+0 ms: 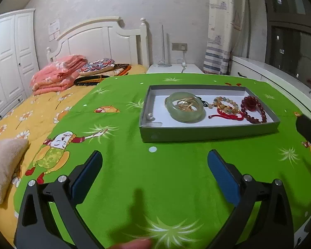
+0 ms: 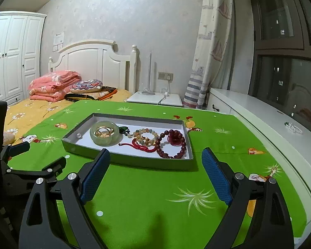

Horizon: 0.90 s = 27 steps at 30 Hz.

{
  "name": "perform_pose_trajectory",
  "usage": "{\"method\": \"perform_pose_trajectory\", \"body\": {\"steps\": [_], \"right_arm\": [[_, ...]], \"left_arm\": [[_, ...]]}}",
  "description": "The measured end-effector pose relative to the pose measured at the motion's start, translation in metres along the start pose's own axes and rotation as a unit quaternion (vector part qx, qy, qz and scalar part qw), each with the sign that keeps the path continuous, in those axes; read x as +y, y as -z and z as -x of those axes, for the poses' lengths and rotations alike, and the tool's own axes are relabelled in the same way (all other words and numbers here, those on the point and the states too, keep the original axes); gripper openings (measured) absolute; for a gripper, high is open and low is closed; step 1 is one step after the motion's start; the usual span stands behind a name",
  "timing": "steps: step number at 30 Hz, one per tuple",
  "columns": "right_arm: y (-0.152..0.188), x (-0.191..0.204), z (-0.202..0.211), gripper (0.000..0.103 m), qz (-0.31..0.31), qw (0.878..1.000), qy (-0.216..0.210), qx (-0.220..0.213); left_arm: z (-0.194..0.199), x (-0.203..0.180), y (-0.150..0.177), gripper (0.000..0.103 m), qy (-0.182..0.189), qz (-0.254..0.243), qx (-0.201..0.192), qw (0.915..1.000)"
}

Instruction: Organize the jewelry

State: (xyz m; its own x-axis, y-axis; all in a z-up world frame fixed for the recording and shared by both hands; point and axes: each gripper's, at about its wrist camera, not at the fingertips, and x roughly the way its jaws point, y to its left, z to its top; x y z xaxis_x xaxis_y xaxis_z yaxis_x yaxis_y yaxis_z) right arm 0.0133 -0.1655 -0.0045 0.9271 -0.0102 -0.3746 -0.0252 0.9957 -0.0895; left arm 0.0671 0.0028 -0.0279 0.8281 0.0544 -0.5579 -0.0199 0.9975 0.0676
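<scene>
A shallow grey tray (image 1: 207, 133) (image 2: 126, 161) sits on the green cloth. In it lie a pale green jade bangle (image 1: 184, 116) (image 2: 105, 140) with gold rings (image 1: 185, 103) (image 2: 102, 132) inside it, a beige bead bracelet (image 1: 226, 103) (image 2: 146, 136), a red cord bracelet (image 1: 228, 115) (image 2: 143, 146), a dark red bead bracelet (image 1: 254, 110) (image 2: 172, 145) and a small pearl (image 1: 149, 115) (image 2: 79, 135). My left gripper (image 1: 155, 161) is open and empty, in front of the tray. My right gripper (image 2: 156, 161) is open and empty, close to the tray's near wall.
The green cartoon cloth (image 1: 155, 186) (image 2: 145, 197) covers a table. A bed with yellow sheet (image 1: 31, 114) and folded pink quilt (image 1: 56, 74) lies to the left. A white counter (image 2: 280, 128) with a white bead string (image 2: 294, 127) runs along the right. The left gripper shows in the right wrist view (image 2: 31, 159).
</scene>
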Motion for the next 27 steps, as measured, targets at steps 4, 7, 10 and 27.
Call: {"method": "perform_pose_trajectory", "body": {"steps": [4, 7, 10, 27], "right_arm": [[-0.0009, 0.0015, 0.0021, 0.084, 0.003, 1.000, -0.001, -0.002], [-0.0011, 0.0026, 0.0032, 0.084, 0.006, 1.000, -0.002, -0.003], [-0.0022, 0.0044, 0.0033, 0.084, 0.007, 1.000, -0.004, -0.002], [-0.0034, 0.0084, 0.0054, 0.084, 0.010, 1.000, -0.009, -0.003]], "left_arm": [[0.0025, -0.0017, 0.0011, 0.098, 0.003, -0.002, 0.000, 1.0000], [0.0048, -0.0014, 0.0019, 0.098, 0.002, -0.002, -0.003, 1.0000], [0.0055, -0.0008, 0.0025, 0.098, 0.003, -0.001, -0.004, 1.0000], [0.0087, -0.0003, -0.0013, 0.098, 0.000, -0.003, -0.011, 0.9999]]}}
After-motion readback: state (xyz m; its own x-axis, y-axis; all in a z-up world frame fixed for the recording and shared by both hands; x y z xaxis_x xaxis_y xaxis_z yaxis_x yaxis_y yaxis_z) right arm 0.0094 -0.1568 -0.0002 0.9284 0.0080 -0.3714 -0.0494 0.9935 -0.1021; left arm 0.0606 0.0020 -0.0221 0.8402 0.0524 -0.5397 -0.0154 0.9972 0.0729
